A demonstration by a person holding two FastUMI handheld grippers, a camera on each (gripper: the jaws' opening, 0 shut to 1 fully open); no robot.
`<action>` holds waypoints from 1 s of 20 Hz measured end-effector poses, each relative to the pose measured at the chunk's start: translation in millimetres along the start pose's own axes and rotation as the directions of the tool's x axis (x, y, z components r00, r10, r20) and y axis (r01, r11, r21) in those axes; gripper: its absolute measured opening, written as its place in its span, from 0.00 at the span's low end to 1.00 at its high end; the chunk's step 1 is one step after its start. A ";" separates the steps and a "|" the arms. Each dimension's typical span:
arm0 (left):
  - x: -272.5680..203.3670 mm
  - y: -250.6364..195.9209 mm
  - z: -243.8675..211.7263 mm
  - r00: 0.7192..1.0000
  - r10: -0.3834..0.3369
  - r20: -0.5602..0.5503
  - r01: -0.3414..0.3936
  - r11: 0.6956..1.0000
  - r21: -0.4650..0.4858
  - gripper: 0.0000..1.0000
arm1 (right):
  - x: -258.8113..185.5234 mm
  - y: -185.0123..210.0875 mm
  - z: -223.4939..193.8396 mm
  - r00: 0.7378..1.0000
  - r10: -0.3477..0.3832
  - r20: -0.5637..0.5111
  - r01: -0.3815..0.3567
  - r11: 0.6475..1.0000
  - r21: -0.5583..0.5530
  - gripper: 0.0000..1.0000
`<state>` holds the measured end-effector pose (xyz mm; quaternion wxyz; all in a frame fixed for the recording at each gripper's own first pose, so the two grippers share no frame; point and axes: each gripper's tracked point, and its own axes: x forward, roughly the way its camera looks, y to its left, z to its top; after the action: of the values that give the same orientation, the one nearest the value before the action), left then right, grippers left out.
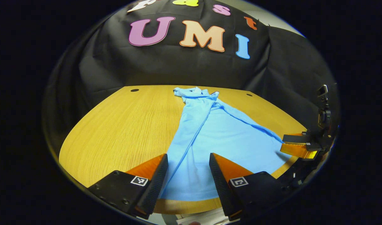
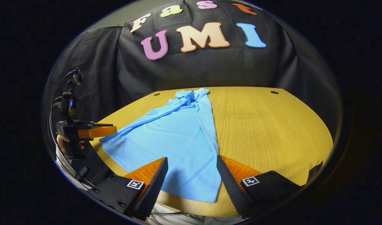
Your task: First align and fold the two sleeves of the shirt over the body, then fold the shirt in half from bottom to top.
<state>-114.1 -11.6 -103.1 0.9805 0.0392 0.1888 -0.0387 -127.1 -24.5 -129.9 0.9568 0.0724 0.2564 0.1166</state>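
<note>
- Black cloth [image 1: 184, 68] hangs behind a wooden table [image 1: 116, 125], which spans the middle of both views.
- A light blue shirt [image 1: 215, 137] lies flat on the table, its collar end at the far edge near the upper centre of the frame, its hem at the near edge at the bottom.
- Both sleeves are folded in over the body; one runs as a long diagonal strip [image 1: 250, 123] toward the right of the left gripper view.
- The left hand-held gripper [image 1: 188, 175] stands at the bottom centre of its own view, fingers spread wide apart above the hem, holding nothing.
- It also shows at the left edge of the right gripper view, beside the shirt's side edge.
- The right hand-held gripper [image 2: 192, 178] sits at the bottom centre of its view, likewise spread open over the hem with nothing between its fingers.
- No container is on the table.
</note>
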 end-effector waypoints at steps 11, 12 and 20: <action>-6.6 10.6 -30.6 0.997 0.079 -0.024 -0.077 0.995 0.058 0.80 | -0.9 5.3 -9.4 1.000 -0.020 0.022 0.022 0.997 -0.079 0.98; -6.1 8.7 -33.5 0.996 0.076 -0.034 -0.074 0.995 0.060 0.80 | 0.5 5.6 -10.5 0.999 -0.024 0.024 0.026 0.996 -0.085 0.98; 1.1 3.3 -30.8 0.996 0.092 0.011 -0.093 0.994 0.056 0.74 | 5.5 7.9 -10.0 0.998 -0.038 0.041 0.041 0.996 -0.077 0.94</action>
<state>-124.1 -5.6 -131.8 0.9805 0.0752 0.1817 0.0013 -129.0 -14.6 -139.6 0.9658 0.0323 0.2344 0.1060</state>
